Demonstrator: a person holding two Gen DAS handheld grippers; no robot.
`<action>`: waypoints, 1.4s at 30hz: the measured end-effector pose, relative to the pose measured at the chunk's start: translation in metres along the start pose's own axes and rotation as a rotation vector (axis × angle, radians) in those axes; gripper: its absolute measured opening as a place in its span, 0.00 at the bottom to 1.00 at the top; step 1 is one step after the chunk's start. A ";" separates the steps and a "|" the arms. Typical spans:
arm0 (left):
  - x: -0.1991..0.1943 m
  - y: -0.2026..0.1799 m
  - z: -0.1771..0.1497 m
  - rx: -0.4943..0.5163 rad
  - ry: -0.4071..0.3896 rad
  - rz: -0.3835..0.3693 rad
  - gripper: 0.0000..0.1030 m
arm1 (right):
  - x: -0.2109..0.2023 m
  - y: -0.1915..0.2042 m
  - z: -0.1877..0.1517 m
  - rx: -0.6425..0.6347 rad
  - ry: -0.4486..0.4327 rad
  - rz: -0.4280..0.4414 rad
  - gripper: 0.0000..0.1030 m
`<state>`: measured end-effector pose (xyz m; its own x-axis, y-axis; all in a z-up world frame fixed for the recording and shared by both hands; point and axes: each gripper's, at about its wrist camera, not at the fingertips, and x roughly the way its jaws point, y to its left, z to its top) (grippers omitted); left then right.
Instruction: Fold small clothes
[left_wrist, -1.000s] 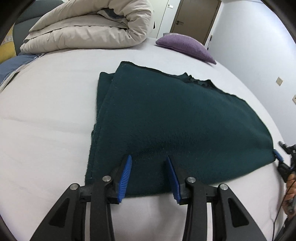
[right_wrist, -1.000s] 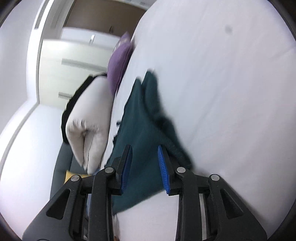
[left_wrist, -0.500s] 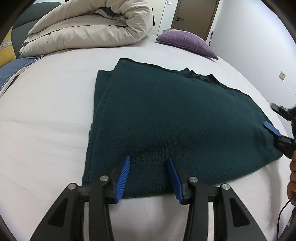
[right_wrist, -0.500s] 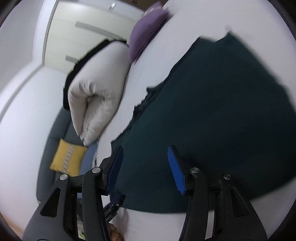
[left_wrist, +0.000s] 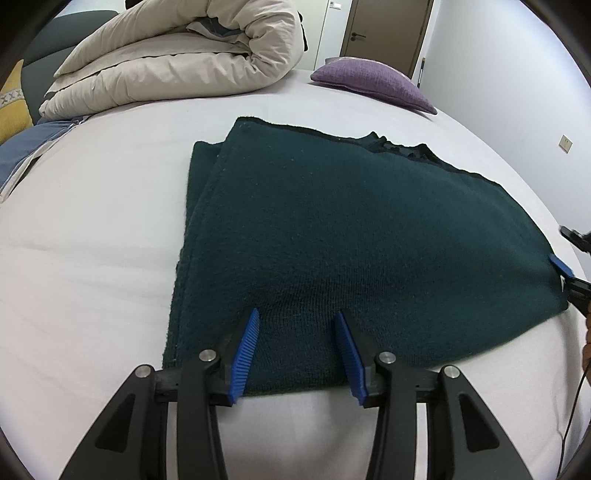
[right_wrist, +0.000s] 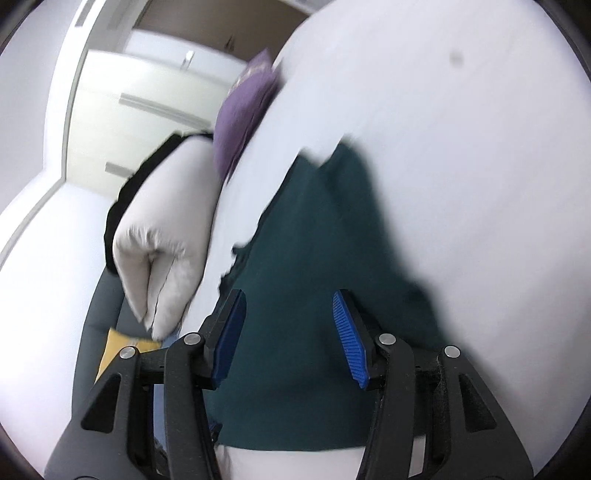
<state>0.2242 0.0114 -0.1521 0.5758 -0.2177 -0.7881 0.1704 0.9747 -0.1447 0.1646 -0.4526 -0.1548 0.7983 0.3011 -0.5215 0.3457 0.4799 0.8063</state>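
White sheet covers the bed (left_wrist: 110, 229), which fills both views; a pale rolled duvet (left_wrist: 177, 59) lies along its far side with a purple cushion (left_wrist: 373, 83) beside it, and a brown door (left_wrist: 384, 33) stands behind.

On the sheet lies the dark green knitted garment (left_wrist: 351, 236), flat and already doubled over: along its left side a lower layer peeks out past the upper one. It sits mid-bed, well apart from the duvet.

Since a second ago the left tool (left_wrist: 295, 325) has barely moved; its blue pads remain spread over the near hem, touching or just above the knit, gripping nothing. The right tool (right_wrist: 288, 306) has changed more: its jaws, narrow a second ago, now stand wide over the garment's right end, and its view has swung twice. I judge both tools are lining up on the near edge for the next fold, with no grasp yet made.

From the left wrist, the whole garment and its ragged far edge are sharp, and one blue pad (left_wrist: 560, 265) of the right tool shows at the cloth's right corner. The right wrist view is motion-blurred, but it adds white wardrobe doors (right_wrist: 147, 103) and a yellow cushion (right_wrist: 122, 350).
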 end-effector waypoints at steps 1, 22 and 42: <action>0.000 0.000 0.000 0.002 0.000 0.003 0.46 | -0.011 -0.005 0.003 0.010 -0.020 0.007 0.46; 0.002 -0.001 -0.002 0.007 -0.010 0.005 0.46 | -0.027 -0.023 0.014 -0.047 0.077 -0.105 0.54; 0.001 0.002 -0.003 -0.020 -0.015 -0.029 0.46 | 0.030 -0.001 0.019 -0.020 0.328 -0.143 0.36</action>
<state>0.2231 0.0136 -0.1549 0.5827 -0.2469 -0.7743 0.1716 0.9686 -0.1797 0.1975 -0.4601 -0.1659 0.5408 0.4765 -0.6932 0.4300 0.5517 0.7147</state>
